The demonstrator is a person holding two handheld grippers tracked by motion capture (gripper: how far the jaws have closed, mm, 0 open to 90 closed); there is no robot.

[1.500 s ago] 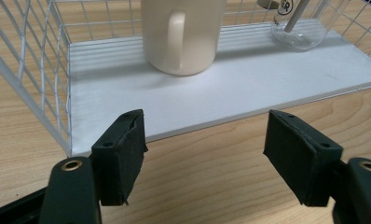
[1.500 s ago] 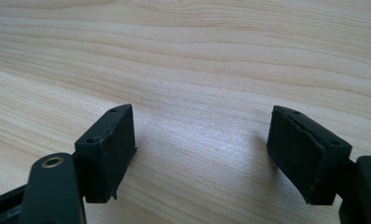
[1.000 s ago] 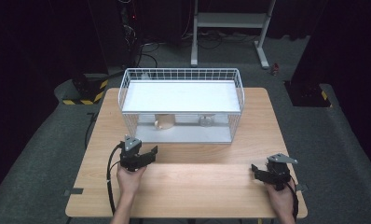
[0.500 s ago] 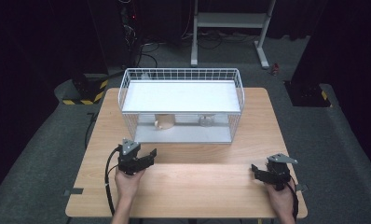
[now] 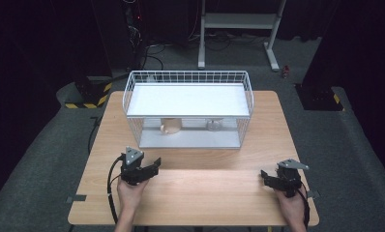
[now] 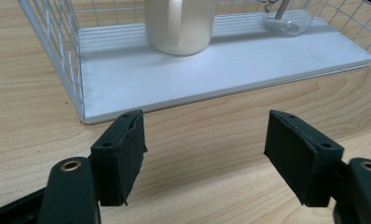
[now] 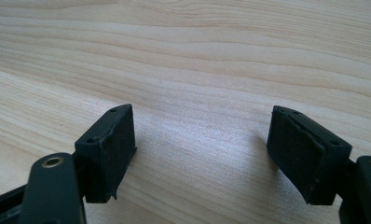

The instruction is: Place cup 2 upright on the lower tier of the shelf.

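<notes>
Light wooden table [image 5: 205,193] faced by both jaws-apart, empty grippers: left gripper [image 6: 204,154] aimed at cream ceramic mug [image 6: 180,25] inside white wire basket [image 6: 58,42], right gripper [image 7: 202,154] over bare wood

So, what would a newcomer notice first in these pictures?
First, the white wire rack at the far middle of the wooden table, with a cream mug and a clear glass under its shelf. Then the left tool and right tool, both open, near the front edge.

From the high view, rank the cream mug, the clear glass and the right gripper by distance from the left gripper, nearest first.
1. Cream mug: just ahead of the left gripper, on the rack's lower shelf.
2. Clear glass: same shelf, farther right.
3. Right gripper: across the table, at its right front.
</notes>
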